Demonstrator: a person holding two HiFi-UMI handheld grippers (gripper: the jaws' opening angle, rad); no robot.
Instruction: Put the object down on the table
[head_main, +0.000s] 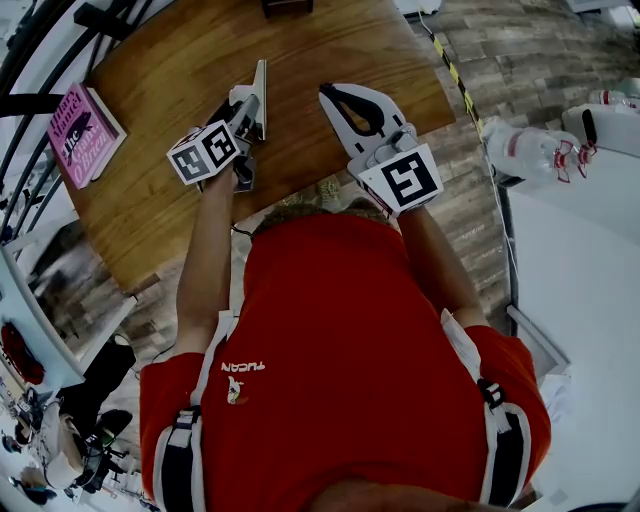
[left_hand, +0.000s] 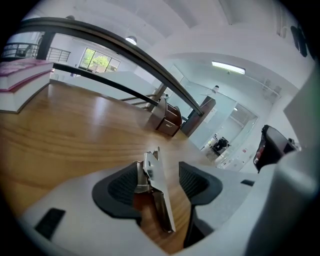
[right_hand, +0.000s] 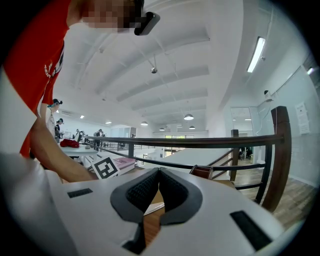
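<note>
The person's bare left forearm reached forward from a red-sleeved shoulder, its left gripper (head_main: 243, 118) tilted down toward the counter (head_main: 180, 60). Its ribbed black jaws stood spread and released, and a flat, shiny metal plate (left_hand: 159, 192) stood on edge on the wood between them, clear of the right pad. The right gripper (right_hand: 159, 171) was held level beside it, jaws clenched together on nothing. Farther left a pink book (head_main: 83, 135) lay on the glossy grained wood, before a dark curved railing (left_hand: 125, 50).
</note>
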